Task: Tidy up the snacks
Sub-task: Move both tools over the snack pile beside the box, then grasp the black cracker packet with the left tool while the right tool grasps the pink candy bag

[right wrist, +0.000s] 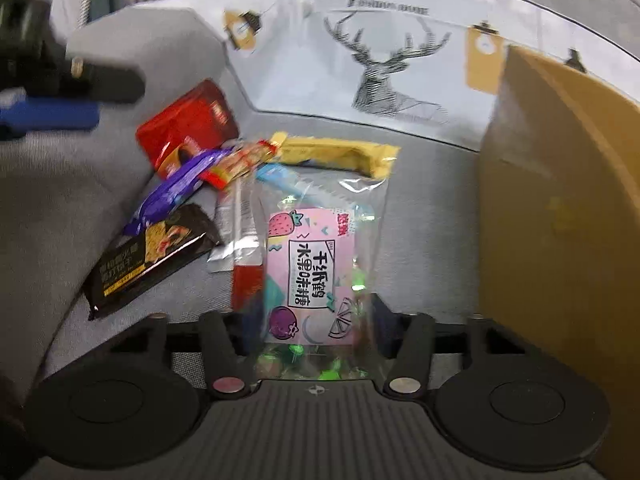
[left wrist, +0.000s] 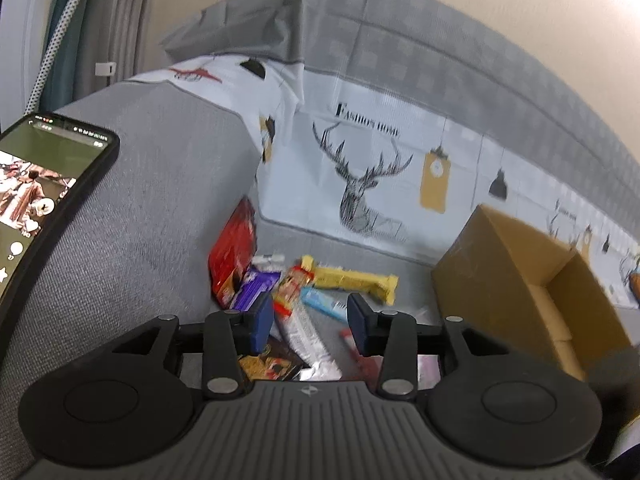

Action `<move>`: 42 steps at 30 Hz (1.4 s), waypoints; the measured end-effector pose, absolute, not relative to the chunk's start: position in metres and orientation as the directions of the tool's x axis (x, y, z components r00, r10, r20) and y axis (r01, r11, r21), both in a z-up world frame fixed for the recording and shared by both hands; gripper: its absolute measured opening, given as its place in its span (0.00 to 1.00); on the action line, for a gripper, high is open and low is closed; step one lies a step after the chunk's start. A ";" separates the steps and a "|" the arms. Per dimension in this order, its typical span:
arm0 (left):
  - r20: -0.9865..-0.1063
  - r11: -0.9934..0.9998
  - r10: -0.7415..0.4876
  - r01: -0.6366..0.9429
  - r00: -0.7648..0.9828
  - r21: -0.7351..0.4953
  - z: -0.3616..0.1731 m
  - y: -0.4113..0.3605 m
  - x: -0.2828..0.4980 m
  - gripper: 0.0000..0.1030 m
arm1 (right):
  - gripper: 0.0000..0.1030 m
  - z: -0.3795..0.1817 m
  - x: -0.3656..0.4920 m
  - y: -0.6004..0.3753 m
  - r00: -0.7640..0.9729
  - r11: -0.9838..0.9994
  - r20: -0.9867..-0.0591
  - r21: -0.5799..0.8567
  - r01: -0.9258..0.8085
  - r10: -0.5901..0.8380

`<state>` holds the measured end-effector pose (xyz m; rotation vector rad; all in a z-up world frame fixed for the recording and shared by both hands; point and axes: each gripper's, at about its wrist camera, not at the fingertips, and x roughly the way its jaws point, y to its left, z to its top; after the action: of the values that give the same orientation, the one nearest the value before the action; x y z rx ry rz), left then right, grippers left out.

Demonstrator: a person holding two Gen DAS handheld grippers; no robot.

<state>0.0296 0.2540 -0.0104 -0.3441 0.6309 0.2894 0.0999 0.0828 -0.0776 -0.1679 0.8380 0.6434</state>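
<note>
The room has soft, even indoor light with no hard shadows, and only the clear candy bag (right wrist: 320,264) gives small glints of glare. Both fisheye views bend straight lines strongly near the edges, and the corners go dark. Motion blur smears the snack pile (left wrist: 296,292) and the cardboard box (right wrist: 560,208), while the phone screen (left wrist: 36,184) glows brightly at the left.

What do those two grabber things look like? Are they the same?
They look the same. The left gripper has a ribbed dark grey body with a small round logo, black linkage arms with silver rivets, two round black discs at the sides, and blue fingers. The right gripper matches it; its fingers are mostly hidden.
</note>
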 end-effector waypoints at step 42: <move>-0.771 0.906 -0.041 -0.302 0.636 -0.297 -0.049 0.247 0.067 0.00 | 0.51 0.010 0.043 -0.013 0.595 0.761 -0.499 0.242 -0.602 0.630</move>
<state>0.0670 0.2467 -0.0492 -0.4249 0.8753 0.1541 0.0429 -0.0131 0.0100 0.0497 0.5996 0.7158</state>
